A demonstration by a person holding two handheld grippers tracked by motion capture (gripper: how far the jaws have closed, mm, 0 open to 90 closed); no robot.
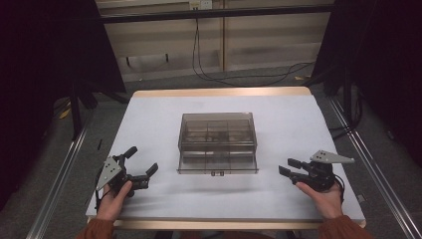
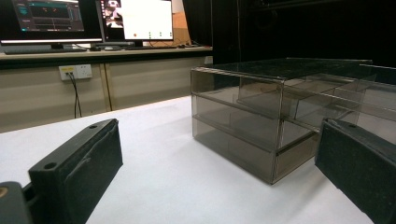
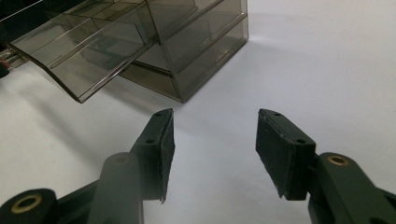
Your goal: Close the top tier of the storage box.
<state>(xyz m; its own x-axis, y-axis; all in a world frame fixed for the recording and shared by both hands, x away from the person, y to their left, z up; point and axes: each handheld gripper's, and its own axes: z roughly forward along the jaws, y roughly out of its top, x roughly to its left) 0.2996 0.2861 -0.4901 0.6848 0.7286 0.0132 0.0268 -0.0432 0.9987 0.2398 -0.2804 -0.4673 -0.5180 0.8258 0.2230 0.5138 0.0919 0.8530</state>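
Centrally, one smoky drawer box (image 1: pixel 217 142); left hand-held gripper (image 1: pixel 141 164) and right hand-held gripper (image 1: pixel 290 167), jaws apart.

The high view looks down and forward from above the near edge of the white table (image 1: pixel 149 119). The left gripper view sits low on the near left, close to the tabletop, facing right toward the far side. The right gripper view sits a bit higher on the near right, tilted down, facing left. All three share the smoky clear drawer box (image 1: pixel 217 142) (image 2: pixel 261 116) (image 3: pixel 154 42).
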